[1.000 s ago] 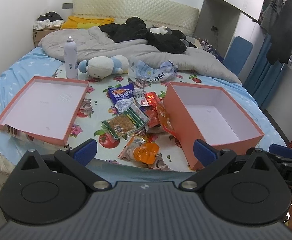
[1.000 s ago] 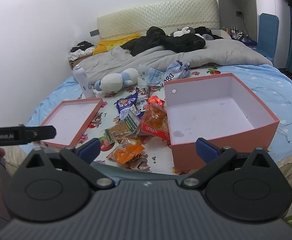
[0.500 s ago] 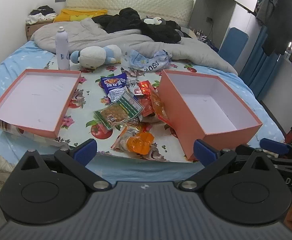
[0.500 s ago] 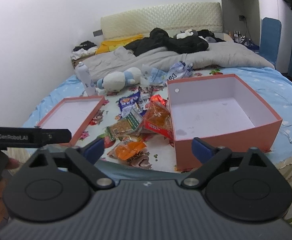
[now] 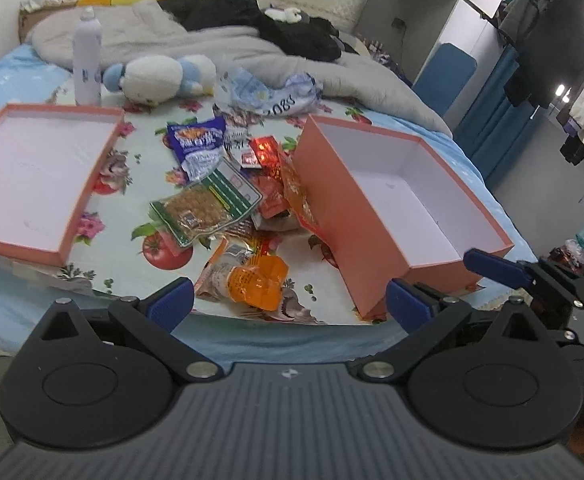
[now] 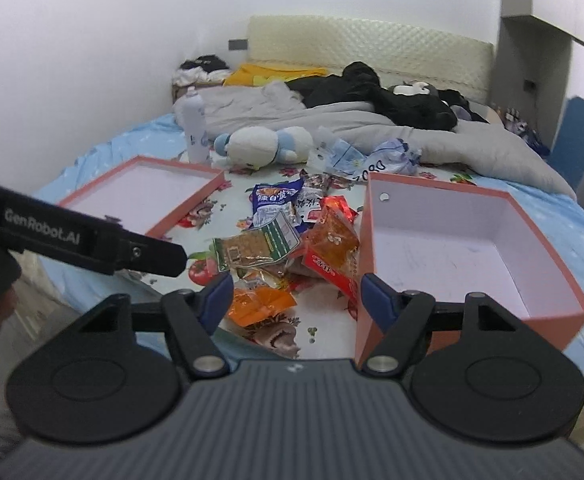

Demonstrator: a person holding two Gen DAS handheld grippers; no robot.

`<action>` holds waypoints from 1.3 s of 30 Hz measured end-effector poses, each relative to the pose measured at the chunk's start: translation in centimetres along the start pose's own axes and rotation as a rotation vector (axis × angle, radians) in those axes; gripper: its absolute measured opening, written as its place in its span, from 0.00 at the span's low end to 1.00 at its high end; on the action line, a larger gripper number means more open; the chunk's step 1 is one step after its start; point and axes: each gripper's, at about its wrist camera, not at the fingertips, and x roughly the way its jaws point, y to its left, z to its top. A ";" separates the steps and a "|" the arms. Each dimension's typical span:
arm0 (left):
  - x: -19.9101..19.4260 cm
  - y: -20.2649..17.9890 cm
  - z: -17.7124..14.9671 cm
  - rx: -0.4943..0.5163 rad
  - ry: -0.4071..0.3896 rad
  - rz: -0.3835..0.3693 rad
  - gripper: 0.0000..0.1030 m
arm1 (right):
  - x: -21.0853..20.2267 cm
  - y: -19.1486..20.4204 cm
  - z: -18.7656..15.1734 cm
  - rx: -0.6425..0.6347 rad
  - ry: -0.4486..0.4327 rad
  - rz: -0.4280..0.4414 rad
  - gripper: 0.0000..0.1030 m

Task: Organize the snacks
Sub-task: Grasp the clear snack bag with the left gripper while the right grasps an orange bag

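My right hand-held gripper (image 6: 295, 295), jaws just narrowed yet gaping and empty, and my left hand-held gripper (image 5: 290, 306), wide and empty, face snack packets (image 5: 228, 204) heaped mid-bed between lid (image 5: 92, 184) and box (image 5: 331, 200).

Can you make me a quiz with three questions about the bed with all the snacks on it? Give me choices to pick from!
1. Where does the snack pile lie?
A. inside the deep box
B. between the shallow lid and the deep box
C. on the grey blanket

2. What colour is the packet nearest the bed's front edge?
A. orange
B. green
C. pink

3. What is in the deep box?
A. a plush toy
B. a bottle
C. nothing

Answers:
1. B: the packets sit on the flowered cloth, with the shallow lid on one side and the deep box on the other.
2. A: the orange packet lies closest.
3. C: only its white floor shows.
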 end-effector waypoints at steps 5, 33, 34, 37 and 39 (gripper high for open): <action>4.1 2.7 1.5 -0.026 0.061 -0.002 0.99 | 3.8 0.8 0.5 -0.068 0.031 -0.005 0.69; 23.5 9.8 4.2 -0.041 0.371 -0.157 0.74 | 22.8 2.6 -1.4 -0.394 0.234 -0.182 0.44; 23.7 9.6 4.3 -0.026 0.374 -0.160 0.74 | 23.3 2.5 -1.5 -0.395 0.239 -0.188 0.41; 24.1 9.4 4.4 -0.019 0.391 -0.176 0.72 | 24.3 1.9 -1.7 -0.375 0.238 -0.204 0.28; 24.3 9.4 4.4 -0.031 0.391 -0.185 0.67 | 24.6 1.6 -1.6 -0.361 0.241 -0.193 0.18</action>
